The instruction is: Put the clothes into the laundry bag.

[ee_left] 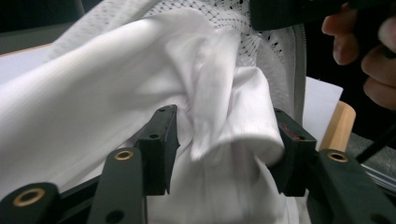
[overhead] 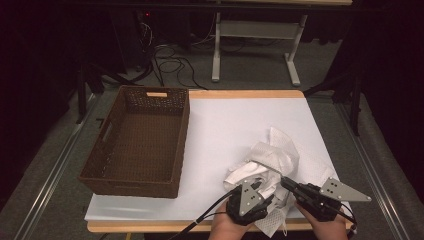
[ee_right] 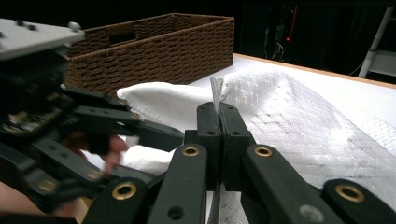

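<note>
Up close in the right gripper view, the right gripper (ee_right: 219,122) has its jaws pinched tight on a thin edge of the white garment (ee_right: 299,121). From the high view that garment lies crumpled near the table's (overhead: 225,120) front right, beside the wicker basket (overhead: 137,142). The left gripper (ee_left: 224,140) stands parted around a fold, pads not pressing.
</note>
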`<state>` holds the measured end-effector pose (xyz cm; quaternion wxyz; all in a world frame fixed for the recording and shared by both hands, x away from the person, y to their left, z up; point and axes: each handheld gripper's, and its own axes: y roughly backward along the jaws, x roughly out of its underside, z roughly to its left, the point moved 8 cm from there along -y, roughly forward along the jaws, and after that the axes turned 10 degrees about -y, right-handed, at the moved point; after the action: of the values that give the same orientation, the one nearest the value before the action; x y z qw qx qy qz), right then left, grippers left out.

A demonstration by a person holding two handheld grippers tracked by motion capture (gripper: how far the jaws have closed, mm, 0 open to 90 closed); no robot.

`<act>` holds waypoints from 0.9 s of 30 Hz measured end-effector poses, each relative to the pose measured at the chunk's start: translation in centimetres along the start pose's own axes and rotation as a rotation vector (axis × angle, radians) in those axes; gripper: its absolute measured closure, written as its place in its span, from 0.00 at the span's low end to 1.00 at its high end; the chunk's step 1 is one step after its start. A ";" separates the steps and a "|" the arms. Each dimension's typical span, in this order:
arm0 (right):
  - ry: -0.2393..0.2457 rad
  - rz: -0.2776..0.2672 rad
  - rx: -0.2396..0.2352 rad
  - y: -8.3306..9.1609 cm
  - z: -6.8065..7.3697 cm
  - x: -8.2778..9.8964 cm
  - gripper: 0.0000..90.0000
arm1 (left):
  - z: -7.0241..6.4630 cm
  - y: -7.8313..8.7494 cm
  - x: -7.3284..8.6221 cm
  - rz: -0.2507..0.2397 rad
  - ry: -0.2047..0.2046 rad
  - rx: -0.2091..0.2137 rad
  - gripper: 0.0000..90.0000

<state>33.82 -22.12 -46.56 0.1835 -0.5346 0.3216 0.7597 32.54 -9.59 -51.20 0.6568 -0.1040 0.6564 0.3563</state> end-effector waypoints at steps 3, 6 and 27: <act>-0.001 0.002 0.003 -0.1 0.1 0.0 1.00 | 0.5 1.4 0.4 -0.001 -0.011 0.006 0.50; 0.003 0.004 0.004 -0.2 0.2 0.0 1.00 | 1.6 3.0 1.7 -0.006 0.009 -0.006 0.50; 0.006 0.006 0.005 0.1 0.1 0.2 1.00 | 5.1 5.6 3.5 0.016 0.119 -0.094 0.51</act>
<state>33.60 -22.21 -46.73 0.1814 -0.5356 0.3258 0.7577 32.73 -1.28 -52.00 0.6082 -0.1505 0.6777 0.3850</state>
